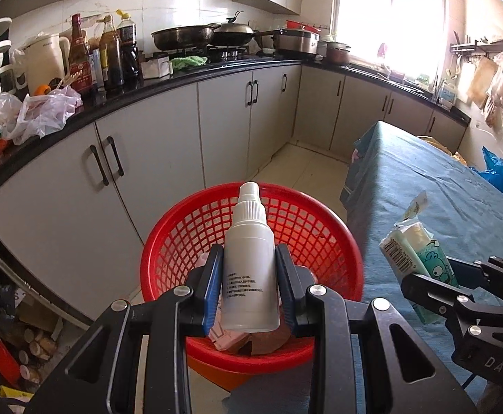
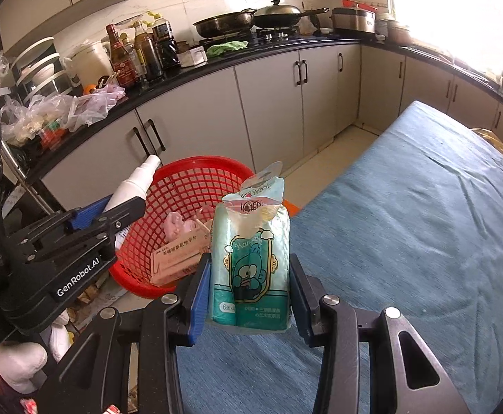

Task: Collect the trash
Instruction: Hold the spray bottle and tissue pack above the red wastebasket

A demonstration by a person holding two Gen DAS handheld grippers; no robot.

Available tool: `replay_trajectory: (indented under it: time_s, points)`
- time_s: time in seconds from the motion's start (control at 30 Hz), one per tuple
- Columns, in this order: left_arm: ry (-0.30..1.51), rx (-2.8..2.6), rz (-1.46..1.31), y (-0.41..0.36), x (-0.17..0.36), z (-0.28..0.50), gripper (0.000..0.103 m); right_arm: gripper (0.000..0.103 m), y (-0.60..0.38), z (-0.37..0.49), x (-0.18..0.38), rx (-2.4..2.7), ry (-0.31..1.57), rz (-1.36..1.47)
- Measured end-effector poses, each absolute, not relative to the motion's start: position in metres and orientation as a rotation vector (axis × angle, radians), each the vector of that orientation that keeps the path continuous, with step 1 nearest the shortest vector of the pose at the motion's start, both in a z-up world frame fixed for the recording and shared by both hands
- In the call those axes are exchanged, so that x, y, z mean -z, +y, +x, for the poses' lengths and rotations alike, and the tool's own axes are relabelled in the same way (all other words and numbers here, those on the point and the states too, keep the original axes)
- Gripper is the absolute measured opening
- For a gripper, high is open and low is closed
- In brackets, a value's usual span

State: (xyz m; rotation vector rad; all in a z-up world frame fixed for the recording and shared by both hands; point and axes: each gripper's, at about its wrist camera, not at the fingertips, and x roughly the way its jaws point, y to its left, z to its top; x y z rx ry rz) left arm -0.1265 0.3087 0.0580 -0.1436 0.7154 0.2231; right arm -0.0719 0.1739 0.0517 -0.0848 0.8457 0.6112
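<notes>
So, left gripper (image 1: pixel 249 283): clenched on the white spray bottle (image 1: pixel 249 258), blue pads pressing both sides of its body; nozzle end points up and away.
Bottle position: held in the air above the red basket (image 1: pixel 334 227), roughly over its middle in the left wrist view; from the right wrist view it sits over the basket's left rim.
Right gripper (image 2: pixel 249 284): grasping the teal tissue pack (image 2: pixel 249 258), pads on both flanks; pack upright, torn top flap sticking up.
Pack position: over the table's near-left edge, just right of the basket; not over the basket opening.
Basket: red mesh, on the floor between the grey cabinets (image 2: pixel 196 117) and the table (image 2: pixel 424 224); rim looks just beside the table's corner, whether touching I cannot tell.
Basket contents: pink crumpled bit (image 2: pixel 177 224), a flat carton (image 2: pixel 179 258), some brown stuff at the bottom; upper half still free.
Table: blue cloth, bare over most of its surface, long edge runs away toward the window.
Floor room: tiled aisle between cabinets and table, open past the basket to the far corner.
Left side: clutter on the floor below the left gripper, tight there.
Counter (image 1: pixel 182 72): black edge, bags, bottles and pans on top, well apart from both grippers.
Gripper spacing: side by side, near, not touching.
</notes>
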Motion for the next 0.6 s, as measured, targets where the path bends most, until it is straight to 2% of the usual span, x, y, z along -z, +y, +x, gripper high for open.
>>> replay_trajectory:
  time_s: [0.6]
  points:
    - [0.699, -0.206, -0.170, 0.315, -0.064, -0.142, 0.029, 0.045, 0.169, -0.078, -0.046, -0.595, 0.865, -0.068]
